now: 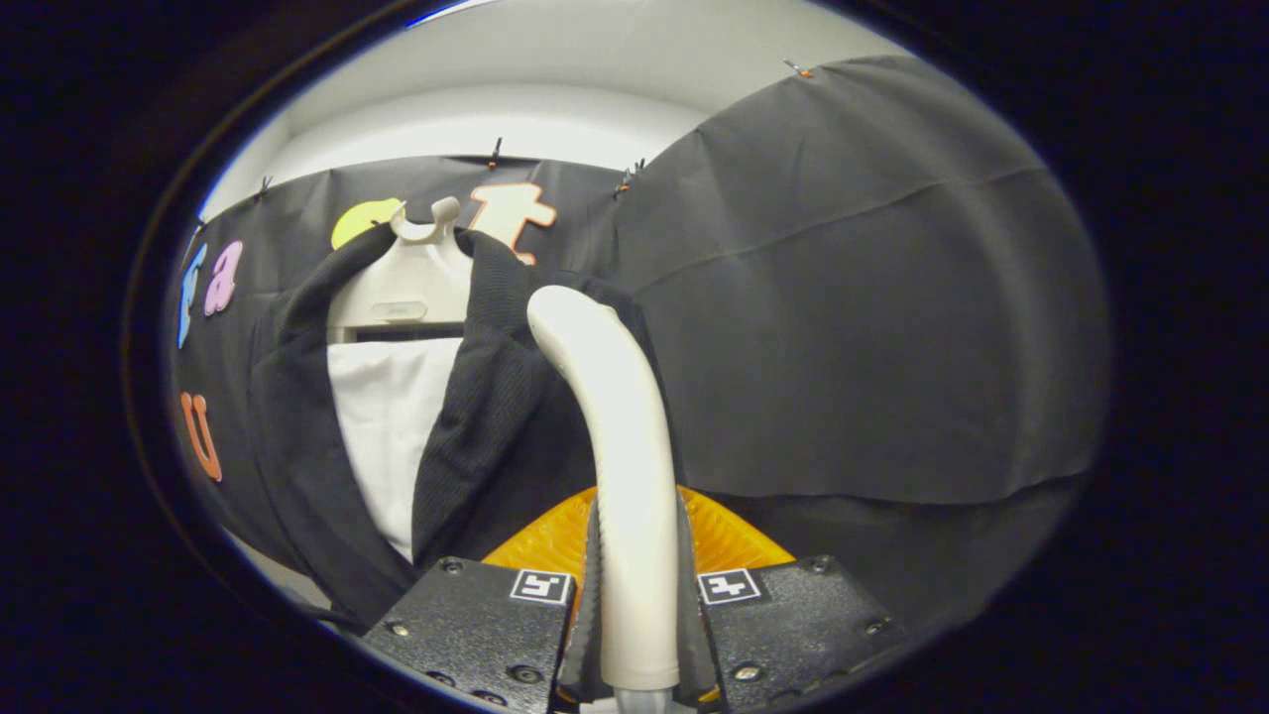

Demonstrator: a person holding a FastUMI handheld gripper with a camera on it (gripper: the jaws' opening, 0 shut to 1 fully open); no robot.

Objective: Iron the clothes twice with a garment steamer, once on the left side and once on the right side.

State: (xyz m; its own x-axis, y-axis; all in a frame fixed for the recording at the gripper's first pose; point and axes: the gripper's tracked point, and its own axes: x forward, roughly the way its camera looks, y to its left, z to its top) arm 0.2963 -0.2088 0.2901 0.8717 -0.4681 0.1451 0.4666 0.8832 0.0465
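My gripper (636, 605) is shut on the white handle of the garment steamer (620, 426), which rises between the fingers and curves at its top toward the clothes. A black jacket (496, 416) hangs on a white hanger (411, 283) just beyond the fingers, open at the front over a white shirt (392, 416). The steamer's head lies against the jacket's right front panel, near the shoulder. An orange part (724, 540) of the steamer shows behind the handle, low by the fingers.
Black cloth wall (853, 297) hangs behind and to the right of the jacket, pinned along its top. A white wall (555, 109) rises above the cloth. A pale strip of floor or table (288, 585) lies under the jacket's hem.
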